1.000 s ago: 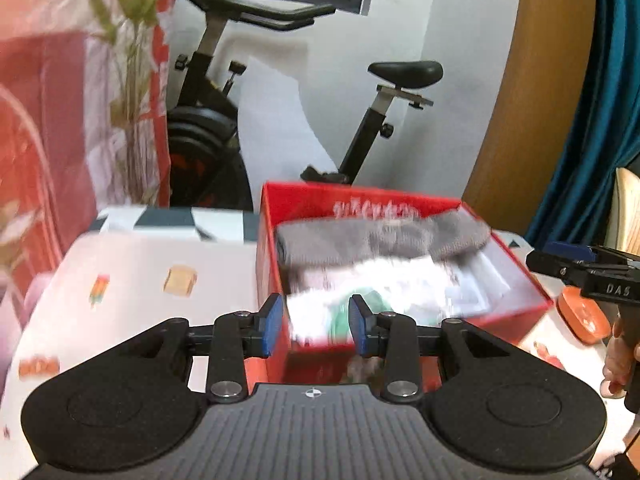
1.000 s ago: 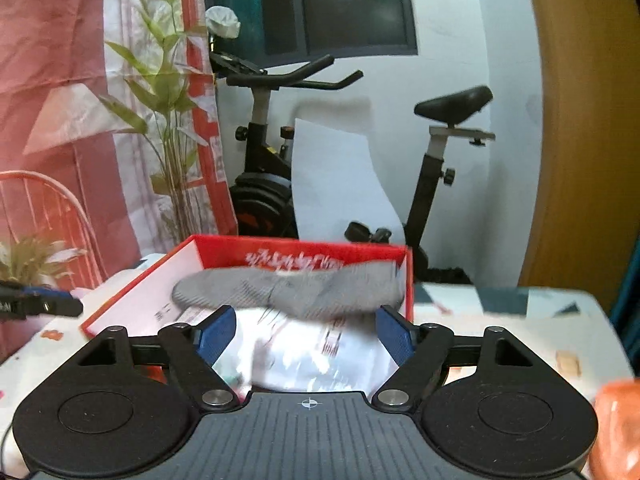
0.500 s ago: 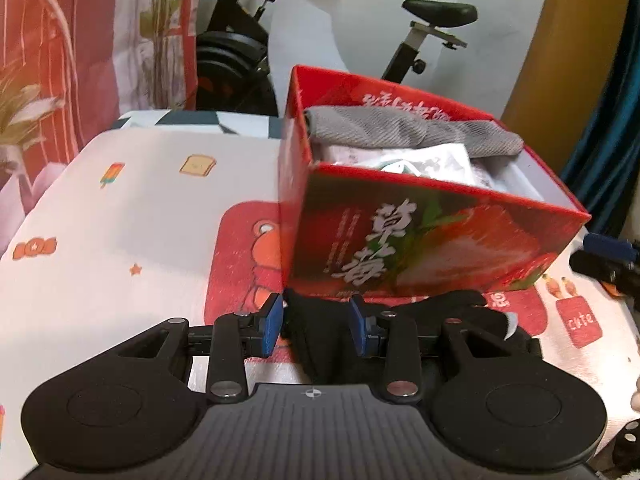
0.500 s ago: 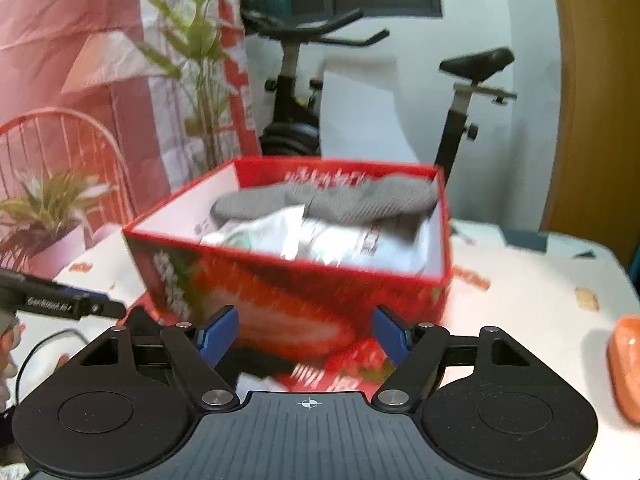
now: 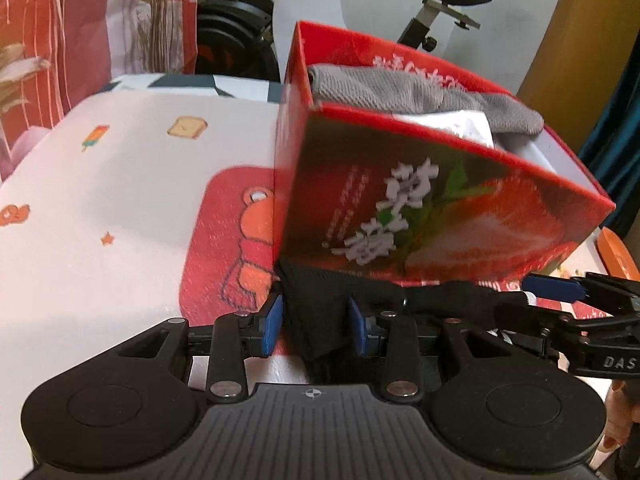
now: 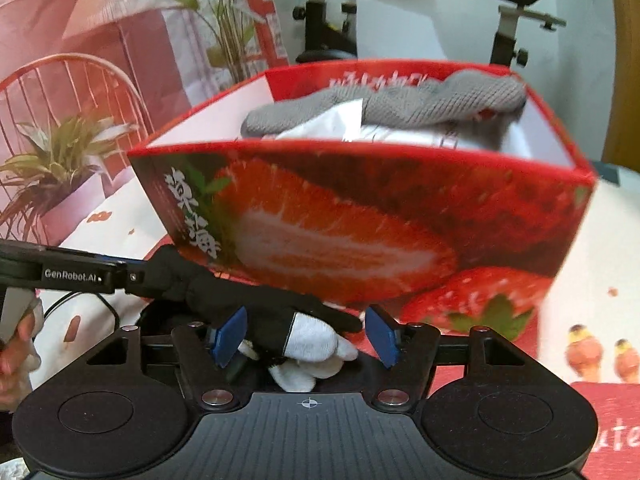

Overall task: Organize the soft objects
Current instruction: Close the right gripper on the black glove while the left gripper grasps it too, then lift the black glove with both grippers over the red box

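Note:
A red strawberry-print box [image 5: 420,216] [image 6: 360,220] stands on the table and holds a grey sock [image 5: 384,88] [image 6: 440,100] and a white packet [image 6: 320,124]. A black soft cloth [image 5: 320,316] [image 6: 224,292] with a white end [image 6: 312,344] lies on the table against the box's near side. My left gripper [image 5: 316,322] is low over the cloth's left end, which sits between its blue pads without being squeezed. My right gripper [image 6: 306,336] straddles the black-and-white end; its jaws are closing and the pads stand clear of the cloth. Each gripper shows in the other's view [image 6: 136,276] [image 5: 552,292].
The table wears a white cloth with cartoon prints [image 5: 120,200]. An orange object [image 5: 616,256] lies at the table's right edge. An exercise bike [image 5: 440,8], a potted plant [image 6: 52,160] and a red wire chair [image 6: 60,80] stand behind the table.
Both grippers have come down from above the box to table level in front of it. The black cloth now lies between both pairs of jaws. The right jaws have narrowed.

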`<state>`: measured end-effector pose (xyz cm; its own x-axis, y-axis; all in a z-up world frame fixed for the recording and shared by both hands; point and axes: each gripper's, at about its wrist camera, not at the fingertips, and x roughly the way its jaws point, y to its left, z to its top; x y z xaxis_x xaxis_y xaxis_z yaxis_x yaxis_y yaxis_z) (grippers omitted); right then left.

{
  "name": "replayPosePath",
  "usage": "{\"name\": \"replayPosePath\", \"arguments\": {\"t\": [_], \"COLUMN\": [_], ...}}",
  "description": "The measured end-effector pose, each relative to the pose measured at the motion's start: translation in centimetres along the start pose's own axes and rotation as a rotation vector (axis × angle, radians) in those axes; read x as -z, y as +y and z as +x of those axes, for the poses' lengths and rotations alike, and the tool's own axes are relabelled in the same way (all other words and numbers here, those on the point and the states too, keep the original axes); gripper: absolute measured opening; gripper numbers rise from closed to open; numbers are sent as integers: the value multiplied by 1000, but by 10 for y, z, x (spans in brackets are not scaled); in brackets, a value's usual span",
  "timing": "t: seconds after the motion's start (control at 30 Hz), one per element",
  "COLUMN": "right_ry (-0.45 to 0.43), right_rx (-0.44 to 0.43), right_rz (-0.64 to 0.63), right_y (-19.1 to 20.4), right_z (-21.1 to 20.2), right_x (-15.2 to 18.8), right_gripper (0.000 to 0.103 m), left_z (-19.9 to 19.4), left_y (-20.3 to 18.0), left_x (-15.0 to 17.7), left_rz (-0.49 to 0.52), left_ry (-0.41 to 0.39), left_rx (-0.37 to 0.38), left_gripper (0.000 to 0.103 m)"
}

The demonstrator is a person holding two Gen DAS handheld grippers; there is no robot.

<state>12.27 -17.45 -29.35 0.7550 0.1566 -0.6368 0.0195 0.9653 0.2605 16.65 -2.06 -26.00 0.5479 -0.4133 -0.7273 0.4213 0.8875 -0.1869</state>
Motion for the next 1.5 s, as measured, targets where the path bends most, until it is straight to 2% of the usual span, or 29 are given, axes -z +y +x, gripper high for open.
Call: {"name": "replayPosePath", "arguments": {"t": [0.07, 0.13, 0.3, 0.47, 0.57, 0.6, 0.7, 1.0, 1.3, 1.5], "right_ry": [18, 31, 29, 23, 9, 3, -21, -109, -235, -322], "right_rx": [-14, -29, -54, -68, -74, -76, -86, -139, -187, -190], "right_rz": [16, 35, 54, 60, 33, 22, -2, -34, -56, -92], "right_y": [-1, -3, -4, -6, -2, 0, 5, 9, 17, 18], "right_z": [6, 10, 14, 13, 9, 6, -1, -38, -82, -103], "right_x": [3, 5, 8, 7, 4, 3, -1, -16, -44, -68], "right_gripper": [61, 54, 45, 31, 16, 15, 14, 13, 13, 13], "left_z": [2, 3, 7, 12, 10, 8, 0, -35, -88, -105], "left_y": [1, 4, 6, 6, 8, 6, 3, -3, -12, -23], "left_x": [4, 7, 8, 8, 7, 6, 3, -6, -24, -44], "left_rz": [-8, -27, -40, -50, -49, -43, -14, -16, -8, 33], "left_ry": [9, 11, 25, 31, 24, 17, -10, -74, -197, -271], "left_rx": [4, 14, 27, 32, 39, 39, 49, 70, 112, 135], "left_gripper": [38, 38, 37, 37, 29, 20, 17, 16, 16, 16]}}
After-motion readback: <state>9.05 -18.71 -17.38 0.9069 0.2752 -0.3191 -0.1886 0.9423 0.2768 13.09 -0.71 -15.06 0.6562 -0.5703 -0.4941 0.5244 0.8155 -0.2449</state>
